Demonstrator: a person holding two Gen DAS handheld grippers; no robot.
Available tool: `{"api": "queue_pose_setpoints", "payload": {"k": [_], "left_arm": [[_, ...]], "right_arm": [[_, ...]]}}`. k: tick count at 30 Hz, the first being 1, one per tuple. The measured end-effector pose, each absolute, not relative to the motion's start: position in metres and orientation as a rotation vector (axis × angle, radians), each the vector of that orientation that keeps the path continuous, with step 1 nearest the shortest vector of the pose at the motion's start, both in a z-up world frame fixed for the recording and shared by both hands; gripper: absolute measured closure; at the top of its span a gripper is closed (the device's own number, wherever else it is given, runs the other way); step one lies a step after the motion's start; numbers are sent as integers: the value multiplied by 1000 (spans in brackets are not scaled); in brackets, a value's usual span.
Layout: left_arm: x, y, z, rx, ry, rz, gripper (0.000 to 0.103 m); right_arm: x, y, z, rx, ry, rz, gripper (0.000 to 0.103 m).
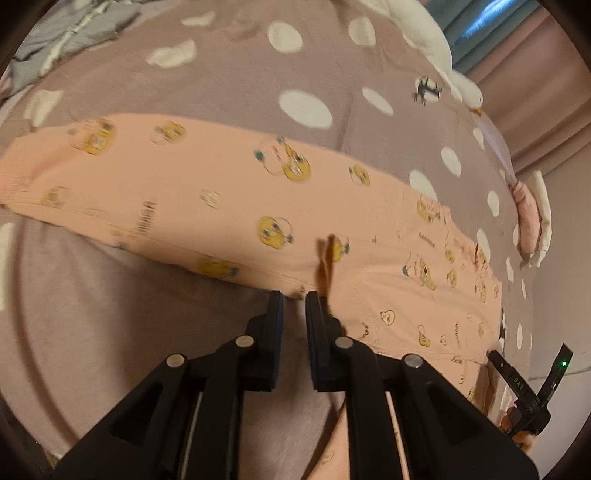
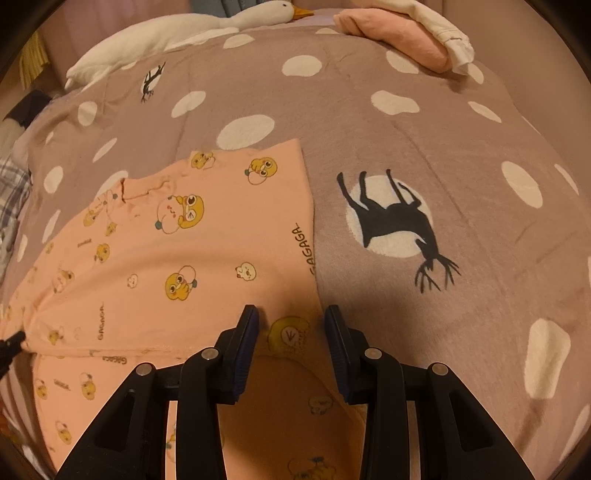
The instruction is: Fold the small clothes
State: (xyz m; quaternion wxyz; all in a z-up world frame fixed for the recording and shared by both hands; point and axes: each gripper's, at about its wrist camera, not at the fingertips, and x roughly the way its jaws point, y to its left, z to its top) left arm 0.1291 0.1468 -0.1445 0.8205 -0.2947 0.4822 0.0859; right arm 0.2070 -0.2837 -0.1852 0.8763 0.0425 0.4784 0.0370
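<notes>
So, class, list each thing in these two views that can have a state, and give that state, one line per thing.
pink garment: spread on the bed, partly folded over.
left gripper: fingers slightly apart at the garment's edge, holding nothing visible.
right gripper: open over the garment's edge.
folded pink cloth: folded, lying near the bed's far edge.
toy goose: lying flat.

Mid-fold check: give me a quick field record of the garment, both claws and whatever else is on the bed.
garment: peach cotton garment with yellow cartoon prints, spread out on the bed
surface: mauve fleece blanket with white spots and deer silhouettes
left claw: narrow gap, at the garment's near edge; grip unclear
right claw: open, over the garment's right edge
other items: white plush goose at the far side; folded pink and cream clothes; grey garment at the far left
</notes>
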Motion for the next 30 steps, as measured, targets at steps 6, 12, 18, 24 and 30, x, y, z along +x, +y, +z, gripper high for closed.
{"api": "queue_pose_setpoints", "payload": {"k": [6, 12, 18, 24, 30], "left_arm": [[91, 166, -105, -641, 900, 267, 29], [57, 184, -80, -685, 793, 314, 12], [32, 215, -76, -702, 726, 431, 6], [13, 253, -94, -787, 703, 529, 6], [7, 286, -125, -882, 693, 567, 18]], "right_arm": [[175, -280, -141, 89, 882, 94, 43], [139, -268, -96, 84, 744, 152, 26], [105, -250, -75, 75, 634, 183, 6], [89, -241, -72, 72, 589, 224, 6], [75, -237, -76, 77, 604, 247, 6]]}}
